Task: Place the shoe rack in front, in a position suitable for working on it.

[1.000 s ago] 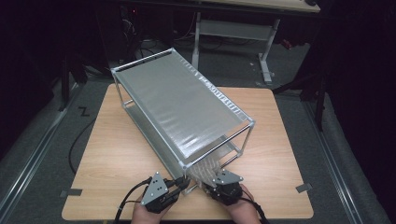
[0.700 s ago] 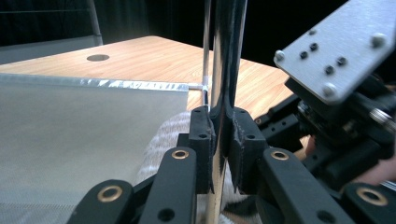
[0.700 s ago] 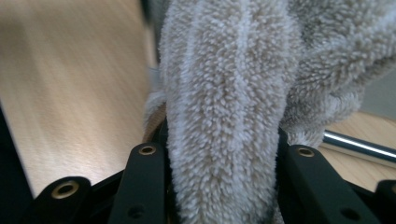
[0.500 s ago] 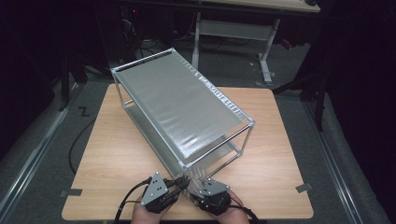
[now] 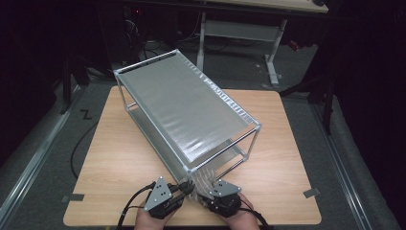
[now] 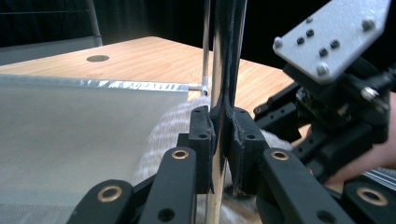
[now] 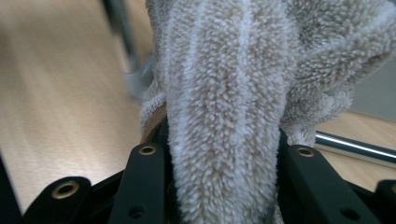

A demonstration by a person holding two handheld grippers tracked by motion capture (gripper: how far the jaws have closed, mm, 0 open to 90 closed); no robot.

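While a person's two hands come in from the near edge of a wooden table, each holds a black two-jaw gripper at the near corner of a metal two-tier rack that stands slantwise across the tabletop.

Seen from above, the left gripper sits at the foot of the rack's near corner post. Its own view shows the jaws closed tight on that shiny upright post, one pad on either side.

Just beside it to the right, the right gripper holds a fluffy pale towel (beige with lighter stripes). In its own view the towel bulges up between the jaws, which stand partly open around the thick fold and press on it from both sides.

From the high view, the towel lies bunched at the near end of the rack's lower shelf, right beside the gripped post, touching the table edge of the rack between the two grippers.
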